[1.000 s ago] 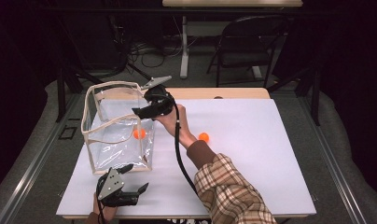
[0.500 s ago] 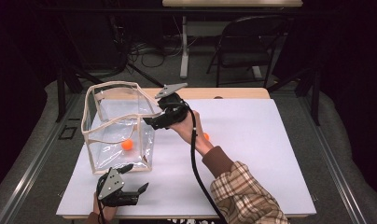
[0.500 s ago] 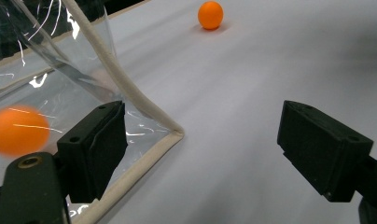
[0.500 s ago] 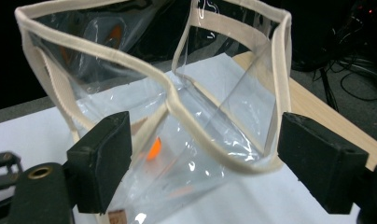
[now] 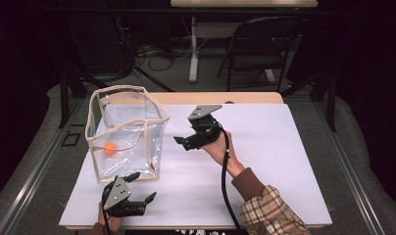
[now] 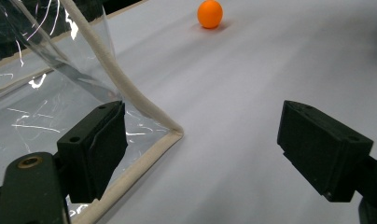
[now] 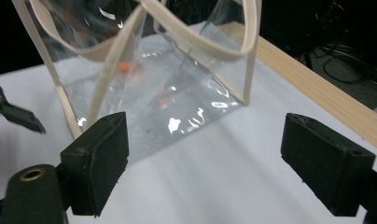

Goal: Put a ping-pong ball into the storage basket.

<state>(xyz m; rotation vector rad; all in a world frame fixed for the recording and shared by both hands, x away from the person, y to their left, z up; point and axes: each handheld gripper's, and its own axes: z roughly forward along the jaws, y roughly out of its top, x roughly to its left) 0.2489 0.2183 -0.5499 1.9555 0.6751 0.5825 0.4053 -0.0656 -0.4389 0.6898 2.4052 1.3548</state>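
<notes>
Inside the clear bag (image 5: 130,134), low against its left wall, lies an orange ball (image 5: 109,147); a second ago it was higher in the bag, just under the right tongs, so it has dropped and settled on the bottom. A second orange ball (image 6: 210,13) sits loose on the white tabletop (image 5: 284,161), seen far off in the left gripper view; in the high view the right hand now covers the spot where it lay before.

Beside the bag, the right tongs (image 5: 182,142) have come away from the bag's open top, moving to the right and down, and now hang over the tabletop well clear of the rim. Their jaws have just been opening and stand wide, with nothing between them; the right gripper view looks back at the bag and its cream trim from outside.

At the near edge, the left tongs (image 5: 143,186) have kept their place by the bag's front corner, jaws wide and empty, one pad just beside the trim (image 6: 144,109) without pressing on it.

One ball looks delivered. I judge the next step is to fetch the loose ball, and the right tongs are already open for it.
</notes>
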